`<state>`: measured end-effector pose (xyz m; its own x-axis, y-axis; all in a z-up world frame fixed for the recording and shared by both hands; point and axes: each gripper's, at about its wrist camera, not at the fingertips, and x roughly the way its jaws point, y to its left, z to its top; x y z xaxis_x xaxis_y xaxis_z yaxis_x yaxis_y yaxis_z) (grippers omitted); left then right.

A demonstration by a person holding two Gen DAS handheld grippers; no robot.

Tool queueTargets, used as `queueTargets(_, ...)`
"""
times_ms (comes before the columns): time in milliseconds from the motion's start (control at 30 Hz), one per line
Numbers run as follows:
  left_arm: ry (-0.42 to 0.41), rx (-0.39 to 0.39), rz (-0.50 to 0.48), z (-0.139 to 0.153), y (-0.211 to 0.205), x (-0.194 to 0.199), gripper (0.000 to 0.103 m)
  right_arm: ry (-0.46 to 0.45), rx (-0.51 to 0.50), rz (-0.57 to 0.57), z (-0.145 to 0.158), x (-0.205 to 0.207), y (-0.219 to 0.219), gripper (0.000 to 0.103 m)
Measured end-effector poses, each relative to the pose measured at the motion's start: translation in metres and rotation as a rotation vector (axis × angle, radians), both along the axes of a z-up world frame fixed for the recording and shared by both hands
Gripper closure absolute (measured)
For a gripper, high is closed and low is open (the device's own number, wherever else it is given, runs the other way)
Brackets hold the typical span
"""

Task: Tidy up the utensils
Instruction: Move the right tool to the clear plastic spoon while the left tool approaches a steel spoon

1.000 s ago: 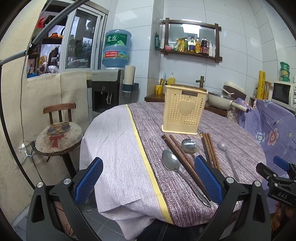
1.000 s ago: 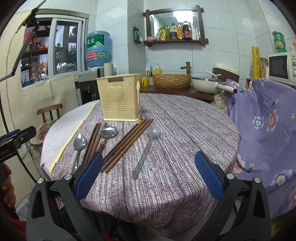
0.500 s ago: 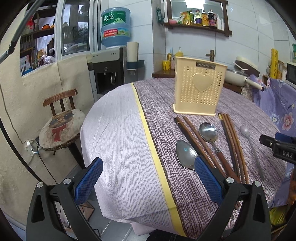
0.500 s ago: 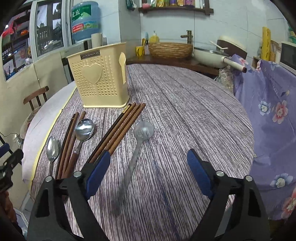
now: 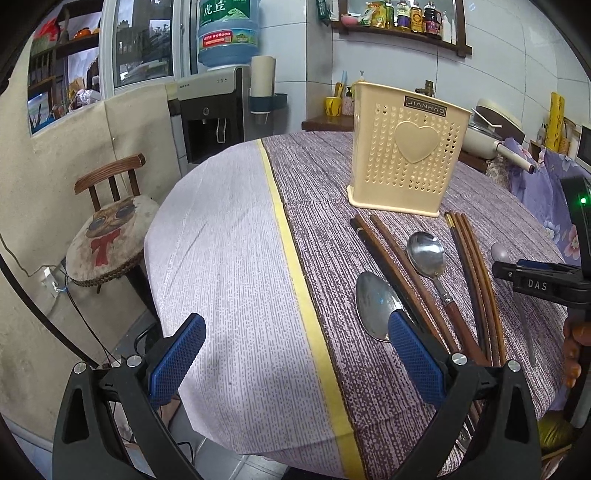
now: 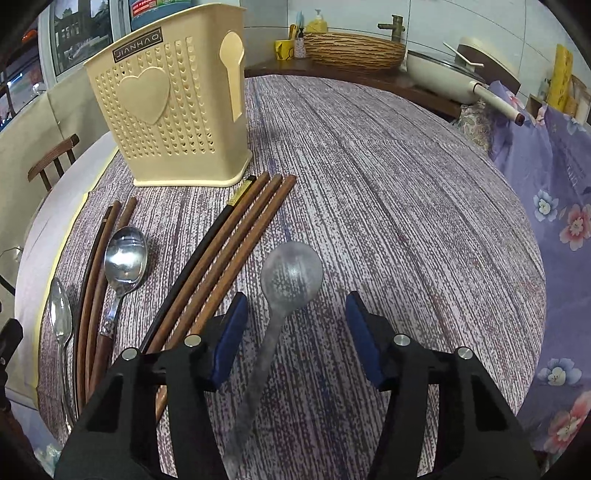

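Grey translucent spoon (image 6: 291, 277) lies low-centre on the worktop (image 6: 406, 221), its handle between the closing right claw (image 6: 293, 328) pads, untouched. Left claw (image 5: 295, 354) gapes wide, empty.

Cream perforated utensil holder (image 6: 173, 107) stands upright w/ heart on front. Just below it on the cloth: two brown chopsticks (image 6: 94, 291), steel spoon w/ brown handle (image 6: 123, 262), four chopsticks (image 6: 229, 251), translucent grey spoon (image 6: 288, 280); plain steel spoon (image 6: 61, 321) furthest left.

A home kitchen: a water dispenser (image 5: 218, 122), condiment shelf (image 5: 402, 31) and pan (image 6: 439, 75) are lining tiled walls
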<state>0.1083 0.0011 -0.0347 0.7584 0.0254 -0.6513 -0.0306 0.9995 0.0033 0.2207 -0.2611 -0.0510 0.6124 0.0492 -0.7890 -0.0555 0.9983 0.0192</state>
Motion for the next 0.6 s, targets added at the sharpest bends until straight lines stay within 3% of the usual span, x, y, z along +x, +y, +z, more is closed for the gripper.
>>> queueTargets(433,0.11,-0.031,-0.043,-0.005,-0.026,0.018,0.032,-0.01,0.011,-0.003,0.003,0.009,-0.002,0.056)
queueTargets(600,0.153,-0.025,-0.059,-0.009,-0.041,0.02,0.036,-0.01,0.013,0.002,0.003,0.01,-0.003,0.056)
